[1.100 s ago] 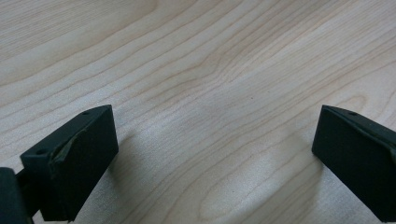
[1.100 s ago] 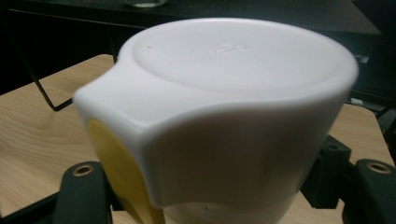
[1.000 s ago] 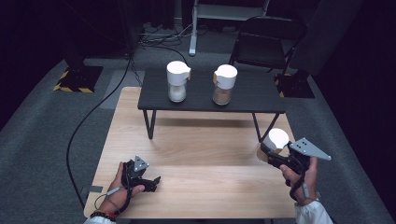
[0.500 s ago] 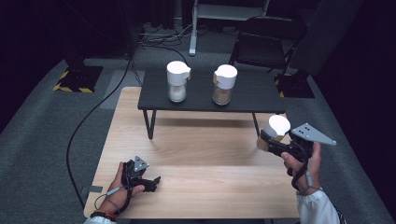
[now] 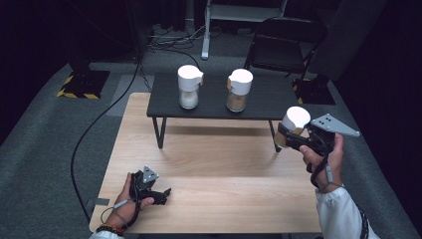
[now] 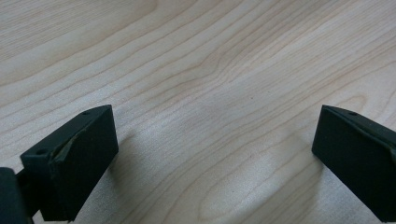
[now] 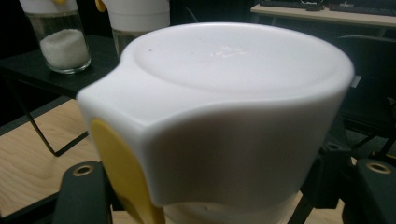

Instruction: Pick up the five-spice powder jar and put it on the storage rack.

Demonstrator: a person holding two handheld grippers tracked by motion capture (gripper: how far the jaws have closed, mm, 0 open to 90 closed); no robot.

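A jar with a white lid and a yellow tab (image 5: 294, 122) hangs tilted in the air off the right end of the low black table (image 5: 268, 99), with my right gripper (image 5: 291, 139) shut on its body below the lid. In the right gripper view the lid (image 7: 224, 93) looms close between the jaws of the right gripper (image 7: 229, 196). My left gripper (image 5: 161, 195) rests on the wooden table (image 5: 214, 164) near its front left corner. Its jaws stand wide apart in the left gripper view, and the left gripper (image 6: 215, 158) holds nothing over bare wood.
Two more white-lidded jars stand on the black table: one with white grains (image 5: 189, 87) and one with brown contents (image 5: 239, 90). A folding chair (image 5: 283, 45) stands behind it. A cable (image 5: 94, 129) runs over the floor at the left.
My right gripper has risen with the jar and drifted toward the black table's right end. The left gripper has stayed where it was.
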